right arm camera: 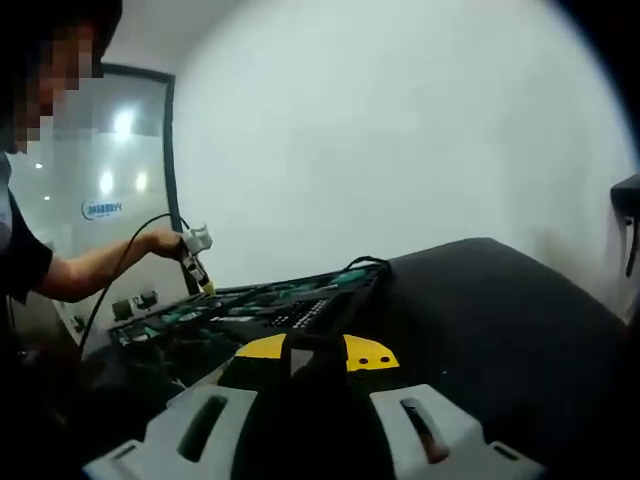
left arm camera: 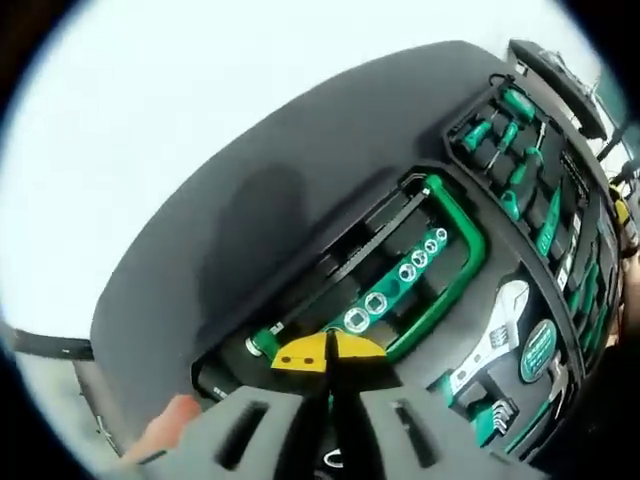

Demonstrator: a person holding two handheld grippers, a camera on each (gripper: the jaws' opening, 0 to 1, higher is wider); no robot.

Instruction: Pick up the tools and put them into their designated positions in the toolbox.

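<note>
Now we look along our left gripper (left arm camera: 328, 385), whose two pale jaws sit closed together with only a thin dark slit between them, and a yellow-tipped, green-collared tool (left arm camera: 310, 352) lies right at their tips, seemingly pinched there, though we cannot tell for sure that it is clamped. Just beyond the tips, and touching the line of the jaws, runs the green plastic rail of bright steel sockets (left arm camera: 398, 278), its long axis slanting away up and to the right inside the green-edged recess of the open black toolbox (left arm camera: 300, 180). Farther right of the tips lies the shiny adjustable wrench (left arm camera: 492, 338), seated in its slot. Our right gripper (right arm camera: 318, 400) hangs well back from the toolbox, its jaws standing apart around a dark piece with a yellow plate; whether they bear on it we cannot tell. Ahead of it and to the left, a person's hand (right arm camera: 160, 242) holds the other gripper down at the tray, so the left is clearly nearer.
</note>
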